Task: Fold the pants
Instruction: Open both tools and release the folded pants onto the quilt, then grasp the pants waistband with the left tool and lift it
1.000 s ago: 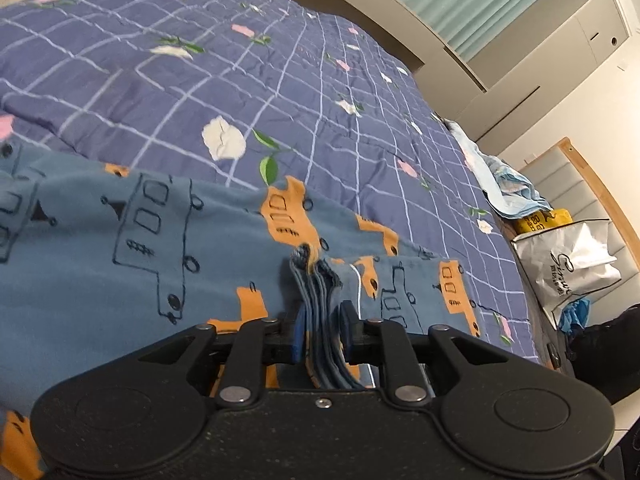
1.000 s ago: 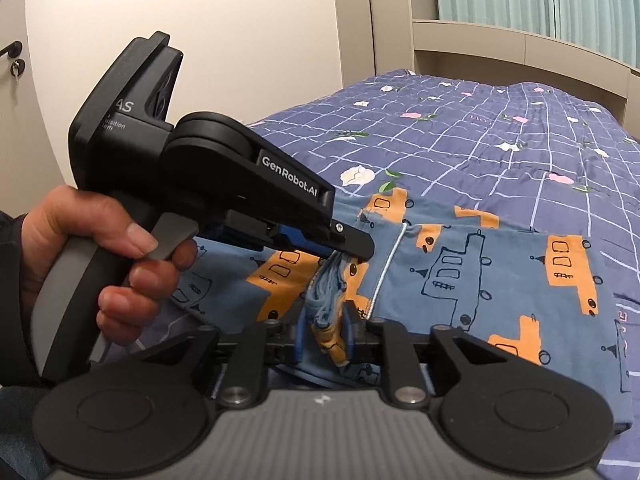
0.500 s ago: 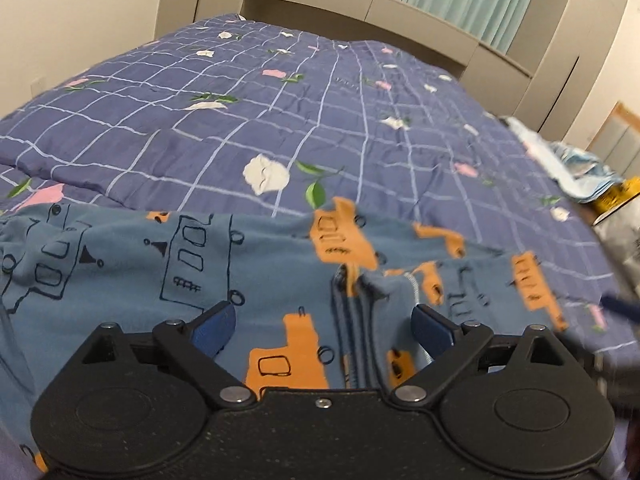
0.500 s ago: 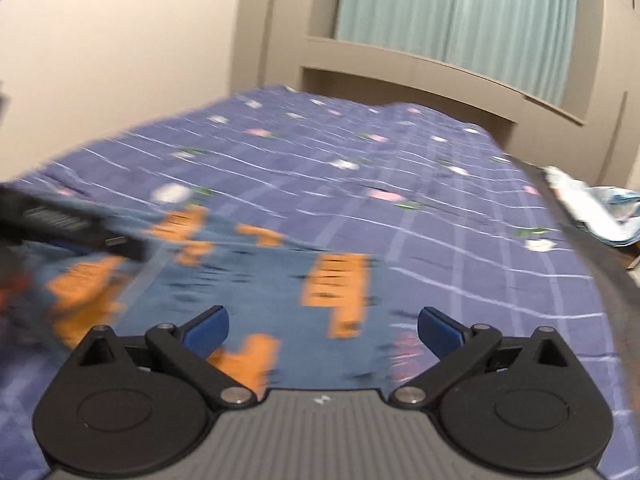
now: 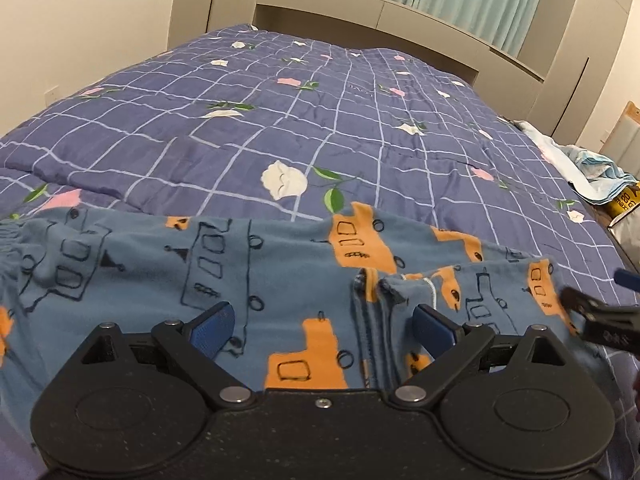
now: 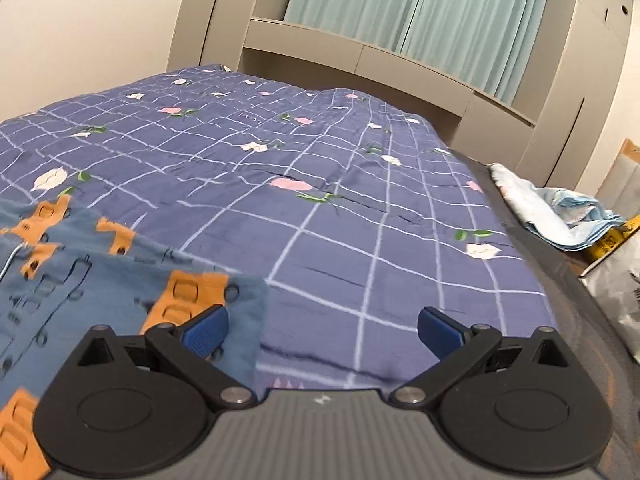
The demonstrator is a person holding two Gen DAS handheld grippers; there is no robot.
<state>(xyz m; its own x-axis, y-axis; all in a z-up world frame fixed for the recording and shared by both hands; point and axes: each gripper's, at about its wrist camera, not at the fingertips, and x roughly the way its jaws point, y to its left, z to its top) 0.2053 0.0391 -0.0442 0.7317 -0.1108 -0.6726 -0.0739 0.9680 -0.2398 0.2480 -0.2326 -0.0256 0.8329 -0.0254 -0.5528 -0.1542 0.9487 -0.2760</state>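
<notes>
Blue pants [image 5: 248, 268] with orange and outlined truck prints lie flat across the near part of the bed, the waistband at the far left. A folded-over part with a white drawstring [image 5: 432, 292] lies on top at the right. My left gripper [image 5: 322, 326] is open and empty just above the pants. My right gripper [image 6: 322, 330] is open and empty above the pants' right edge [image 6: 240, 300]; one of its fingertips [image 5: 580, 304] shows at the right of the left wrist view.
The bed has a purple grid quilt with flowers [image 5: 320, 120]. A crumpled light blue cloth [image 6: 560, 216] lies off the bed's right side, with a yellow package [image 6: 608, 240] and a plastic bag [image 6: 616, 292] beside it. A headboard and curtains stand behind.
Both grippers were shut on the bunched pants fabric one second ago. Both have opened and let it go, and the fabric now lies flat. The right gripper has moved to the right.
</notes>
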